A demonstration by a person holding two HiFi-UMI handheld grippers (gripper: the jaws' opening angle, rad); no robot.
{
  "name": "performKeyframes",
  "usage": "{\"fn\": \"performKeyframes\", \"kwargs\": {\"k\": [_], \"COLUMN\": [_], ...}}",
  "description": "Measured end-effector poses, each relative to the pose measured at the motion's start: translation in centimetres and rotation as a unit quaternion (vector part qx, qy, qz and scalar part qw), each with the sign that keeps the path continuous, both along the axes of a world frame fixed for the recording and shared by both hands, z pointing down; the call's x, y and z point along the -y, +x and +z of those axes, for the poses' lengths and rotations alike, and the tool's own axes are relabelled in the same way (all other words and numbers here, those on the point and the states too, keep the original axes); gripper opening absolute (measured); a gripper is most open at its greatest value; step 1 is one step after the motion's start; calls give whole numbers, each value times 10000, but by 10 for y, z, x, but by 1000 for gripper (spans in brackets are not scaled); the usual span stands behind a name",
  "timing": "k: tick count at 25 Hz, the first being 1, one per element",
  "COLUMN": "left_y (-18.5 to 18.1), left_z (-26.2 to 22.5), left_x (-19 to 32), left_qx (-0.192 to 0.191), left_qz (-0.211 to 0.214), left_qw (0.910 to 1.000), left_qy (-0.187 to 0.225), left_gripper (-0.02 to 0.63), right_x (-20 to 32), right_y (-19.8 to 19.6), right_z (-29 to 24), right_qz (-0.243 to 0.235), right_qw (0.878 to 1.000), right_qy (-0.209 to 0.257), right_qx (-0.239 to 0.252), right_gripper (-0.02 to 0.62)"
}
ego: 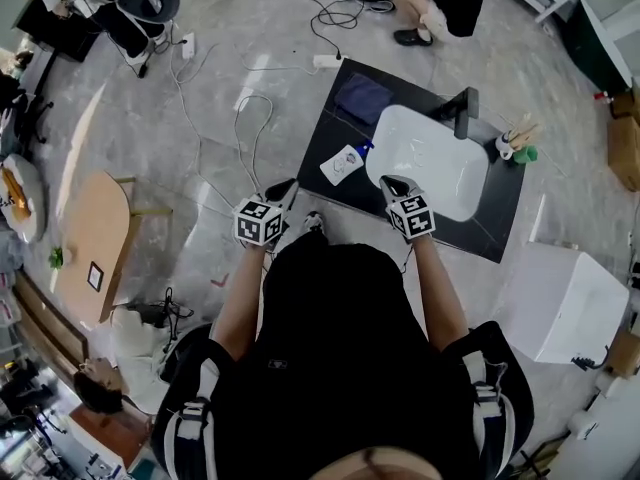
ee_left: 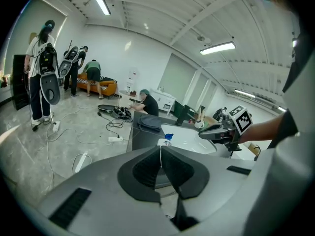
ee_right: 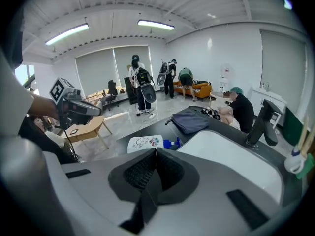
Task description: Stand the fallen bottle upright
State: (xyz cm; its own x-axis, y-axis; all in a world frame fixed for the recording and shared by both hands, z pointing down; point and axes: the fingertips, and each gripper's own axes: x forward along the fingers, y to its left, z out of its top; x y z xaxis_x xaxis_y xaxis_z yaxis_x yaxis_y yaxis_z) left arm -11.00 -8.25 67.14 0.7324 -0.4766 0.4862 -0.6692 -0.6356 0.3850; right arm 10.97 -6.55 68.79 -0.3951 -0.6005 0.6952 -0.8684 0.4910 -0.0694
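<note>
**Bottle down, both grippers empty**

The bottle (ego: 343, 163) lies on its side on the black counter (ego: 328, 133), just beside the white sink (ego: 468, 186), its blue cap toward the basin; the left gripper (ego: 288, 186) and right gripper (ego: 388, 182) hover near it, jaws pressed together, holding nothing.
</note>
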Motion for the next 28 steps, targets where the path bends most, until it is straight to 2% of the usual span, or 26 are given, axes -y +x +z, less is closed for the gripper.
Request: {"fn": "performKeyframes", "kwargs": {"k": [10,28], "left_y": [-22,-16], "left_z": [8,9], "left_x": [29,60], "left_qx": [62,81], "left_qz": [70,-441], "left_qw": [9999,9988], "left_qy": [-89,-217], "left_gripper": [15,15], "right_x": [29,87], "right_y": [-23,-11], "right_z": [13,26], "right_qz": [-50,-485], "right_qw": [10000,9984], "right_qy": [-59,-210], "right_qx": [-48,-223], "right_gripper": [60,60]}}
